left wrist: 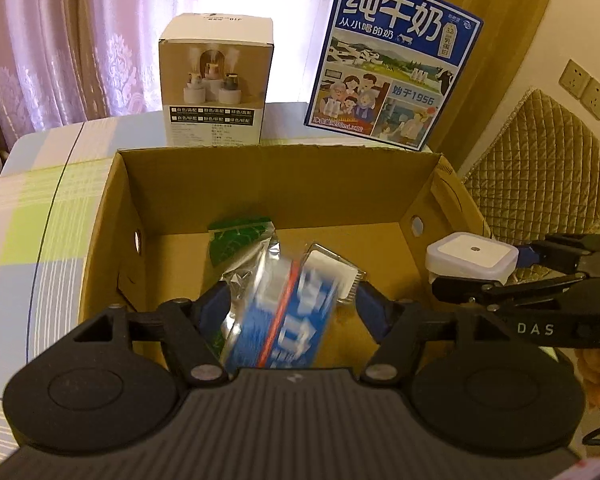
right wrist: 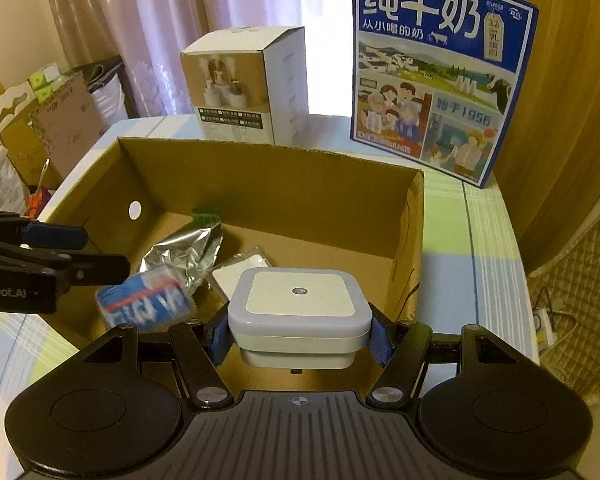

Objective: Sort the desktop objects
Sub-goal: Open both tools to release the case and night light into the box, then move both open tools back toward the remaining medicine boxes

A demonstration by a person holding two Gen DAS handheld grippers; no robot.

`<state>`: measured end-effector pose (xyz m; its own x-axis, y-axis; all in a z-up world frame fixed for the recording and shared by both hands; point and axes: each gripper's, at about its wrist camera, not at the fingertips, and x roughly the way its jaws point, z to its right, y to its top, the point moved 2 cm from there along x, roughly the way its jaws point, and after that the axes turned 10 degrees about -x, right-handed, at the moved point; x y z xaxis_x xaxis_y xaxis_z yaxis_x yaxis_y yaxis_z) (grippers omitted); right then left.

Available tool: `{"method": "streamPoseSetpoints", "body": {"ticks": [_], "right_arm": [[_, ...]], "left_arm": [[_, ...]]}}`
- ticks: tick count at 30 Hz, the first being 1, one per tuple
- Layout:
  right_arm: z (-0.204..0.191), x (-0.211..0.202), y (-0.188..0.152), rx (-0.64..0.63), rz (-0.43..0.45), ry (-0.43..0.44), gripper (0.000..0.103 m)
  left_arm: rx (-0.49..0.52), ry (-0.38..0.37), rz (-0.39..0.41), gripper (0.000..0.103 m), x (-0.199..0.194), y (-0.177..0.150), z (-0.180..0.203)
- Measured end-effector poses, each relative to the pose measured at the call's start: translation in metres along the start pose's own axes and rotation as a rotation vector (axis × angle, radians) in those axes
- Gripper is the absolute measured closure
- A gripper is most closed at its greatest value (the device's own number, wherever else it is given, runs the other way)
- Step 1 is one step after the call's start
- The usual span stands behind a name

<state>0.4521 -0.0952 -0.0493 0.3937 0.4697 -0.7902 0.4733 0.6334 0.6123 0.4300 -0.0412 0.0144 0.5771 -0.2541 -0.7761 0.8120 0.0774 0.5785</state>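
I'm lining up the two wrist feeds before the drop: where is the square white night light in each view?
Left wrist view: the night light is at the right edge, pinched in the right gripper, over the cardboard box's right wall.
Right wrist view: the night light is at bottom centre, between the blue pads.
Shared landmark: the blue milk carton case standing behind the box.

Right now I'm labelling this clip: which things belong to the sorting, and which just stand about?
In the job:
- cardboard box
- white night light, in the right gripper
- blue packet, blurred, between the left gripper's open jaws
- foil pouch in the box

Standing about:
- milk carton
- white product box
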Motion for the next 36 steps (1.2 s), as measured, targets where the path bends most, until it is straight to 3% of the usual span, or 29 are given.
{"method": "streamPoseSetpoints", "body": {"ticks": [13, 17, 22, 31, 36], "right_arm": [[-0.007, -0.003, 0.009, 0.015, 0.004, 0.046, 0.041], [-0.011, -0.010, 0.014, 0.009, 0.044, 0.027, 0.033], [-0.012, -0.021, 0.012, 0.011, 0.063, 0.013, 0.030], [-0.017, -0.068, -0.011, 0.010, 0.099, 0.008, 0.022], [-0.029, -0.100, -0.047, -0.016, 0.099, 0.014, 0.014]], "left_arm": [[0.016, 0.005, 0.024, 0.037, -0.016, -0.009, -0.004], [0.023, 0.007, 0.033, 0.036, -0.022, -0.011, -0.005], [0.021, 0.008, 0.054, 0.035, -0.032, -0.014, -0.008], [0.004, 0.010, 0.081, 0.033, -0.067, -0.034, -0.014], [-0.012, -0.001, 0.098, 0.026, -0.096, -0.060, -0.014]]}}
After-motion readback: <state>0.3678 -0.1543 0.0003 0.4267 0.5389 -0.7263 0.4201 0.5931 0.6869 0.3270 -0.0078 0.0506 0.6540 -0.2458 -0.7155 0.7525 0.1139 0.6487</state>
